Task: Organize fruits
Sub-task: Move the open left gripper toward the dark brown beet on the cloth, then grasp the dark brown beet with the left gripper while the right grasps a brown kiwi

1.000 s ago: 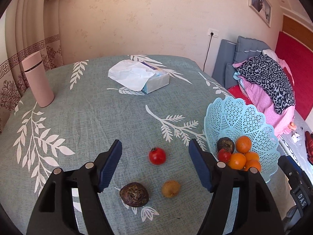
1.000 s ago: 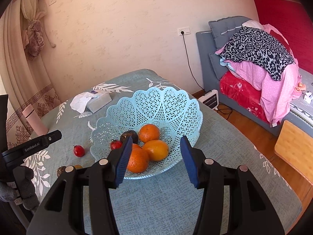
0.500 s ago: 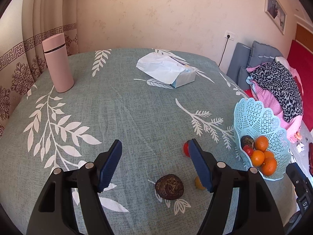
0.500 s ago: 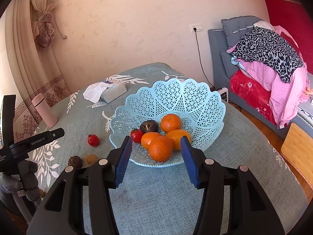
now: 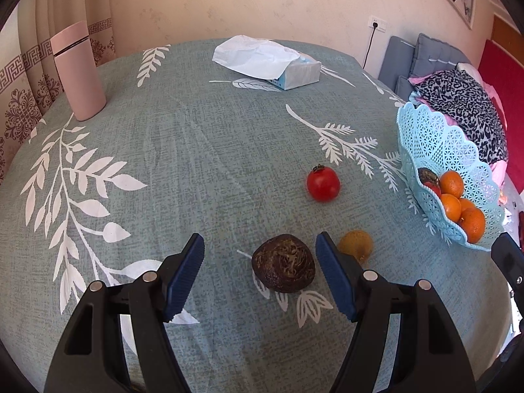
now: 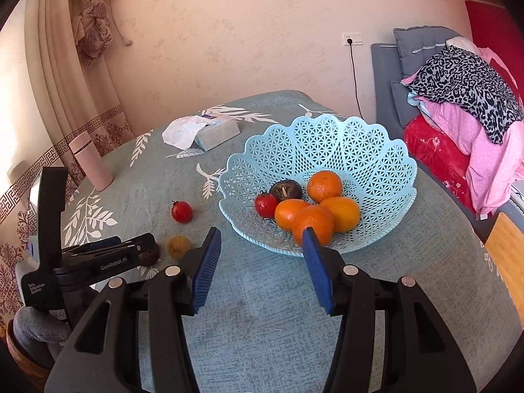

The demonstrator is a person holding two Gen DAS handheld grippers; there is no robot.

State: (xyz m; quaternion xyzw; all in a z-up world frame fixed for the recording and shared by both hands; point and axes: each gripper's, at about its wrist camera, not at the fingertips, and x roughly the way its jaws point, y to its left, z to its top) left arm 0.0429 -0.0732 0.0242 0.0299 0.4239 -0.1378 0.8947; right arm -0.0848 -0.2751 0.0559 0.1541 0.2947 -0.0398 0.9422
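Hovering over the counter [image 5: 196,150], the left gripper [image 5: 258,271] is spread wide around a dark brown fruit [image 5: 283,262] — pads not touching it. Red fruit [image 5: 323,183] at 1 o'clock from it, blue basket [image 6: 370,150] at 3 o'clock. Right gripper [image 6: 260,267] is spread too — empty.

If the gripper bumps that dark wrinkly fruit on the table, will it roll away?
Probably a little. The dark fruit is rounded and sits loose on the tablecloth, between the open left gripper fingers, untouched. Its lumpy shape and the rough cloth should stop it soon. The skin looks rough, so likely not slippery.
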